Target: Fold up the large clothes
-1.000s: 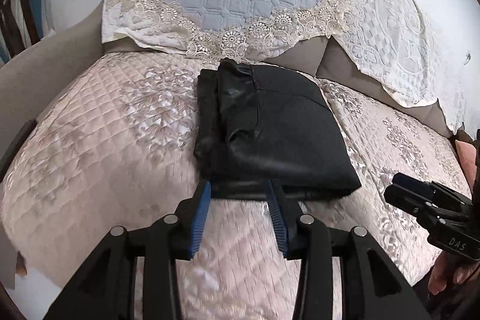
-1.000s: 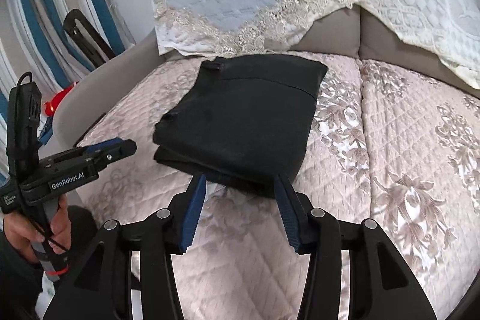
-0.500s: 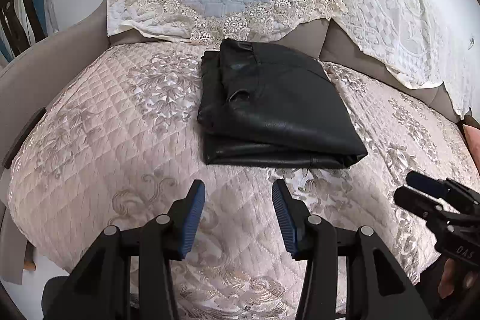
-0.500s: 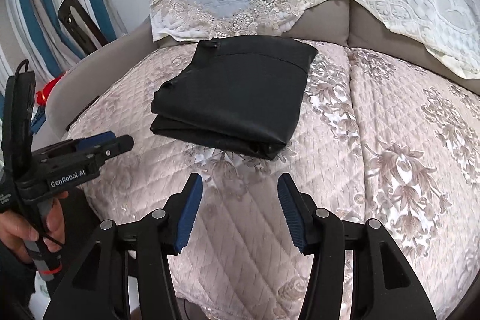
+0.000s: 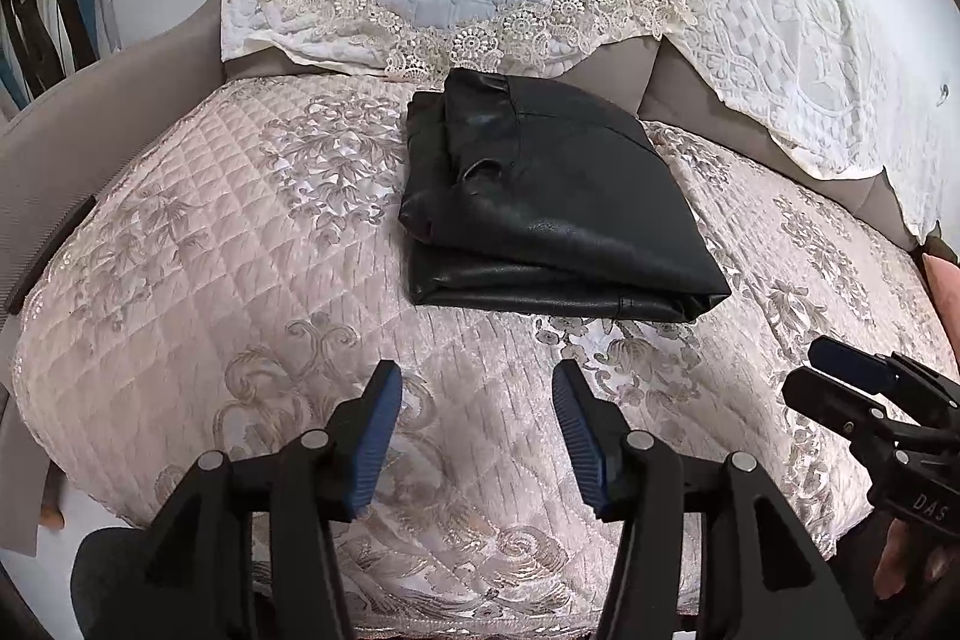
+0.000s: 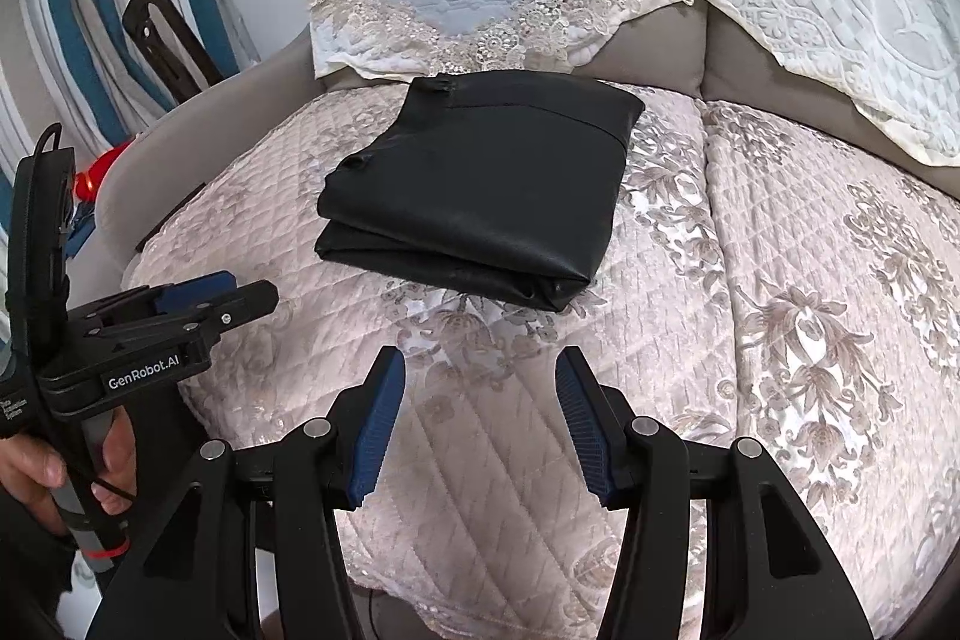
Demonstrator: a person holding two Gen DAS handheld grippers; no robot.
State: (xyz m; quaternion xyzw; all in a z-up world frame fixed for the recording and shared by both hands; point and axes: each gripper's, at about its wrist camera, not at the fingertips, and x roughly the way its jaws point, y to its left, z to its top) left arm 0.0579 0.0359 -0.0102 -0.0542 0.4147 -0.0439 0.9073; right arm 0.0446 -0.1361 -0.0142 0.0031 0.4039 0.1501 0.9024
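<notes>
Both grippers have backed away toward the near sofa edge, leaving the folded black leather-like garment (image 5: 552, 214) untouched. The left gripper (image 5: 474, 430) and right gripper (image 6: 477, 430) are released, holding nothing, so folding looks finished.

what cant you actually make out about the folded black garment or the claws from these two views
- Black garment: which kind of clothing it is; the folds hide its shape in both views.
- Its underside and inner layers: covered by the top layer.
- Right claw in the left wrist view: cut off by the frame edge.
- Left claw in the right wrist view: its gap is seen side-on, so its opening is unclear there.
</notes>
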